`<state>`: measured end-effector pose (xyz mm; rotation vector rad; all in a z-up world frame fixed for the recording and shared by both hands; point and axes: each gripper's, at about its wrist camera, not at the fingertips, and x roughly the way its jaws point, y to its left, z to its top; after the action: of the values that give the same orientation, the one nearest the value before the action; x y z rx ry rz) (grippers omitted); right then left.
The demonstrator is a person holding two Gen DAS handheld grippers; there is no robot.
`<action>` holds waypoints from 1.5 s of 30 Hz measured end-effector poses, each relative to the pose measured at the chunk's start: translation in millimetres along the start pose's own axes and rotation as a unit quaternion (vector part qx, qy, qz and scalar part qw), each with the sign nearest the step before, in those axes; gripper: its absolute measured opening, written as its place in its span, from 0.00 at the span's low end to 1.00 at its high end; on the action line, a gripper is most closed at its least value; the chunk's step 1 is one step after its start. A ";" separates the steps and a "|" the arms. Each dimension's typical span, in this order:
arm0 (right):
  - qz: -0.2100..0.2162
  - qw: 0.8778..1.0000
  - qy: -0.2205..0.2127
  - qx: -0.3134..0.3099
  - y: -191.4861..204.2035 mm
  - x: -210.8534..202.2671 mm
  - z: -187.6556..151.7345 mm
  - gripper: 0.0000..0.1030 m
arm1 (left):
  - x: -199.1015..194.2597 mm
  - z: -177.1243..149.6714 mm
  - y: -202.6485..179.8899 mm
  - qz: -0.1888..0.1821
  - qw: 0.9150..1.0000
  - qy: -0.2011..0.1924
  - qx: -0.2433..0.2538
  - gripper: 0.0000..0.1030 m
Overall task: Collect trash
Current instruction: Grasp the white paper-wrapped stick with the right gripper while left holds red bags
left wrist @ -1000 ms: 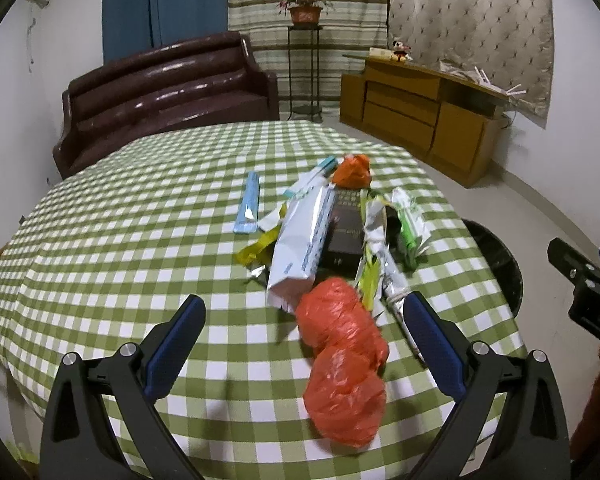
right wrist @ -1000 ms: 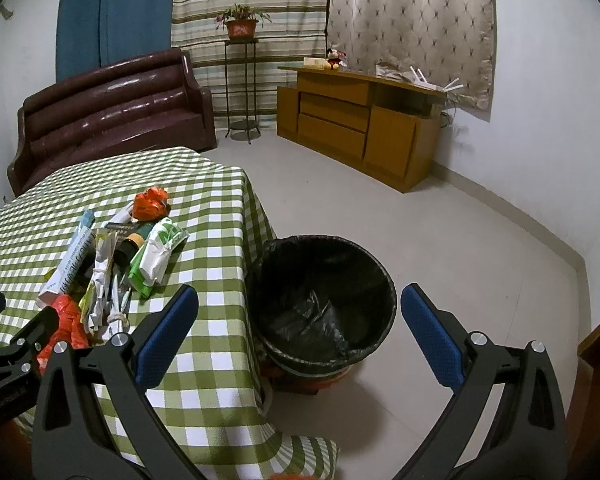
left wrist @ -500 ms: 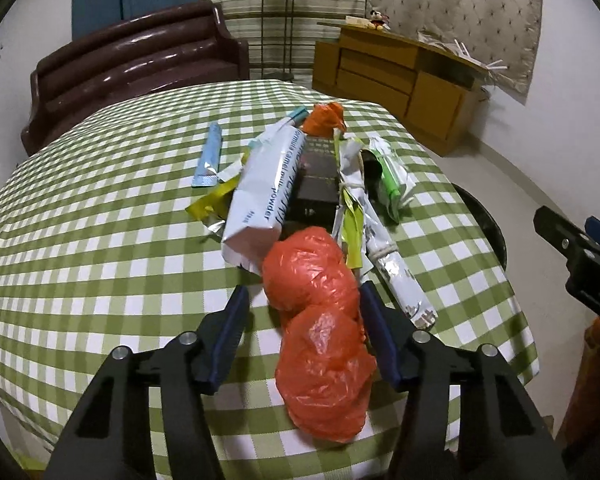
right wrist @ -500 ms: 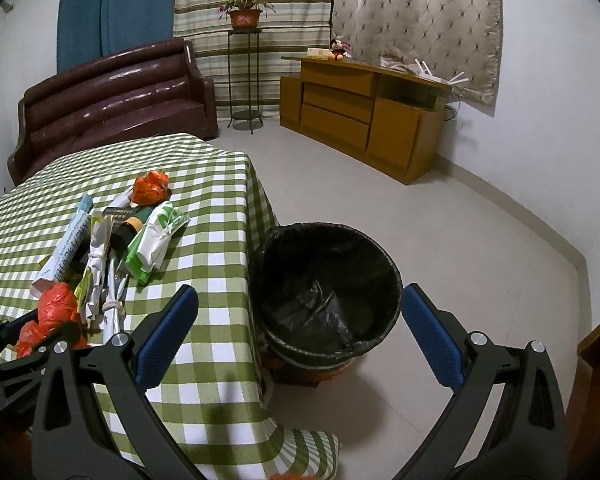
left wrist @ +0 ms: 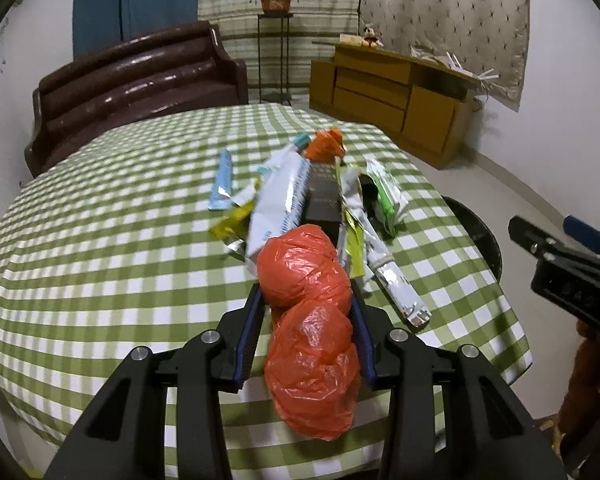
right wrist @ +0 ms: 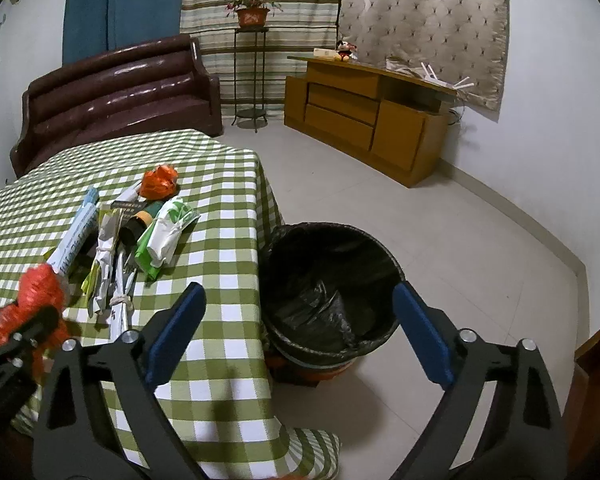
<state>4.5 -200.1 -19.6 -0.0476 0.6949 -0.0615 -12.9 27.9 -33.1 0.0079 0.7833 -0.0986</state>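
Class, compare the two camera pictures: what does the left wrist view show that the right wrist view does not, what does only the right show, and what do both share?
Only the left wrist view shows the left tongs from behind, both pads against the red plastic bag, and the blue sachet lying apart from the pile.

Only the right wrist view shows inside the black-lined bin and the right tongs open, holding nothing.

Both show the checked tablecloth, the wrapper pile, the brown sofa and the wooden cabinet.
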 end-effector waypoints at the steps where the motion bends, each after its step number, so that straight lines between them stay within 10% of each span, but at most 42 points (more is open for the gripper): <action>1: 0.000 1.000 0.002 -0.002 1.8 0.6 -0.4 0.83 | -3.5 0.4 3.1 0.003 1.000 -0.005 -0.001 0.40; 24: 0.087 0.995 0.020 -0.037 77.4 9.0 16.8 0.49 | -23.5 10.4 91.8 0.097 0.992 -0.041 -0.065 0.40; 45: 0.121 0.989 0.049 -0.068 139.1 39.9 18.4 0.22 | -5.8 1.4 128.1 0.111 0.990 -0.026 -0.083 0.40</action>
<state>52.6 -63.9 -39.8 -0.0916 0.7983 0.2176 -4.3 155.8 -31.7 -0.0642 0.7329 0.1764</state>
